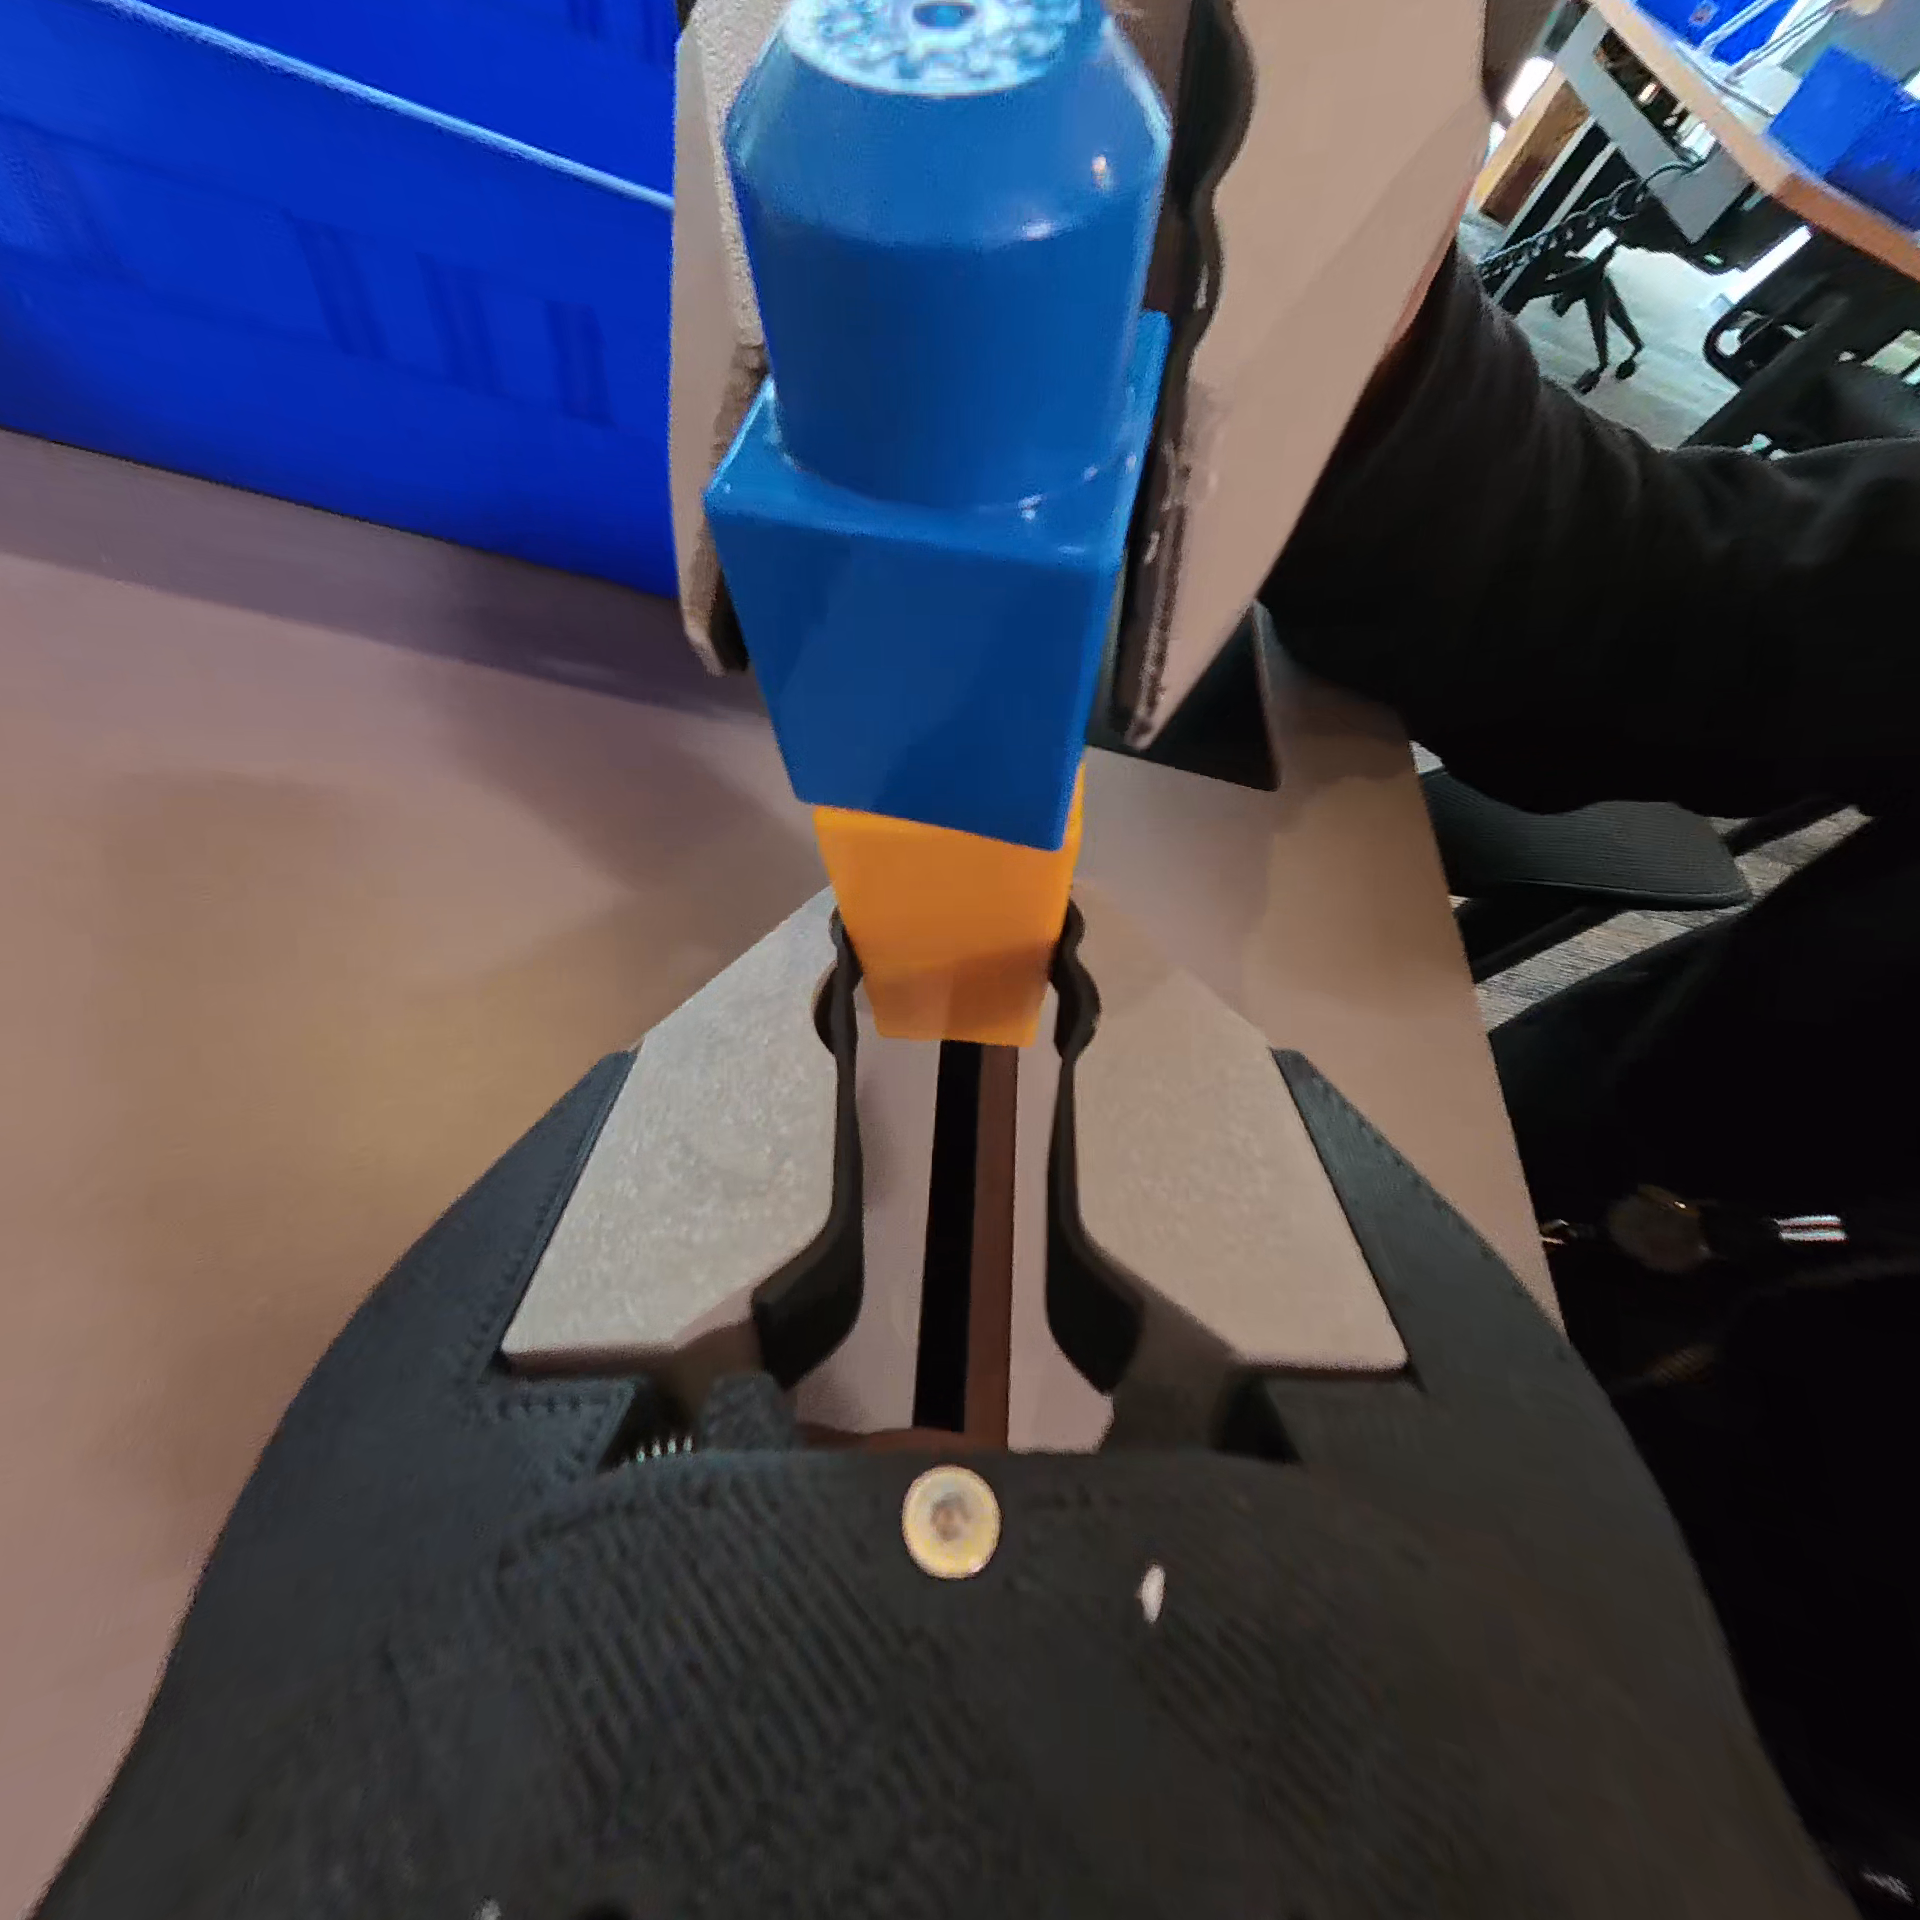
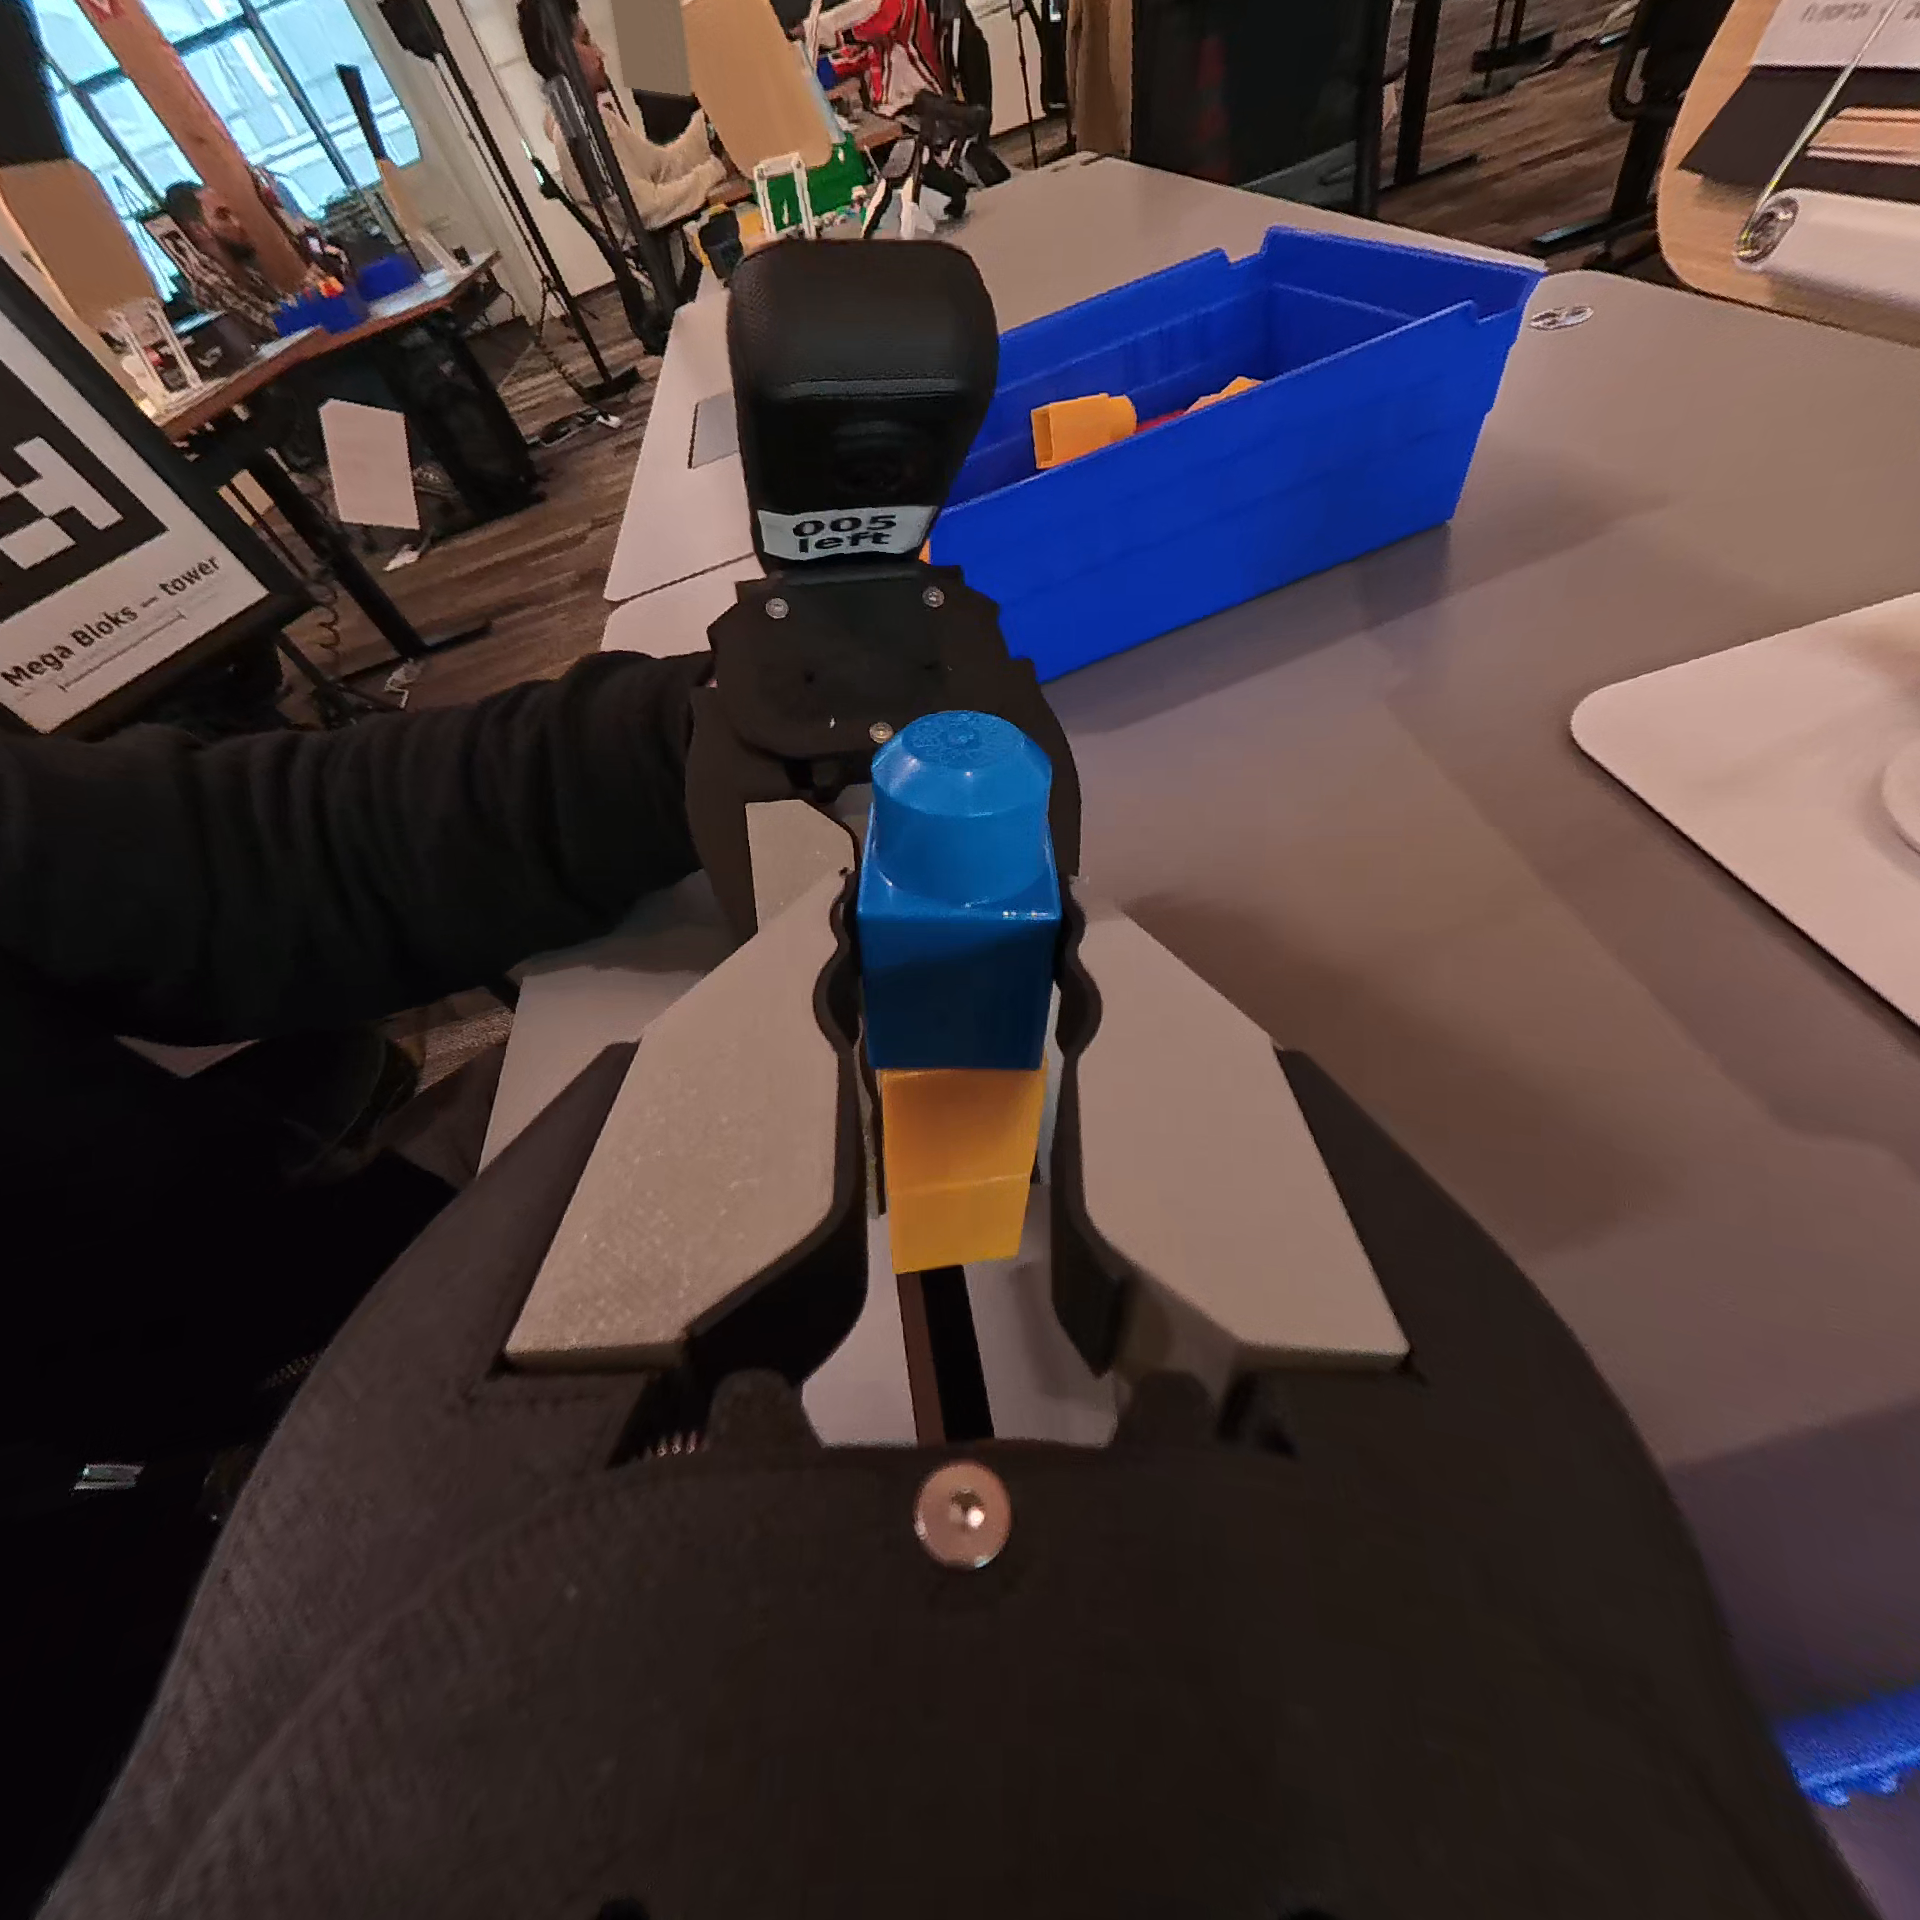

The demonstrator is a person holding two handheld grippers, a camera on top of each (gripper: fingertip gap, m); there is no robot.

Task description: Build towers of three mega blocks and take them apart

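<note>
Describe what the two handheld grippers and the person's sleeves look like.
Both the left gripper and right gripper have textured black bodies, flat grey angular fingers edged with wavy black pads, and a silver screw at centre. The left one carries a black camera with a white label. The sleeves are black.

Right wrist view: blue bin (image 2: 1226, 499) blocks passage at 1 o'clock; a black sleeve (image 2: 343, 831) bars 9 o'clock; bare tabletop (image 2: 1403, 831) lies open at 3 o'clock, short of the white mat (image 2: 1766, 769).

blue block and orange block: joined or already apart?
Joined. The blue plastic block sits flush on the orange plastic block; right gripper clamps blue, left gripper clamps orange.
</note>
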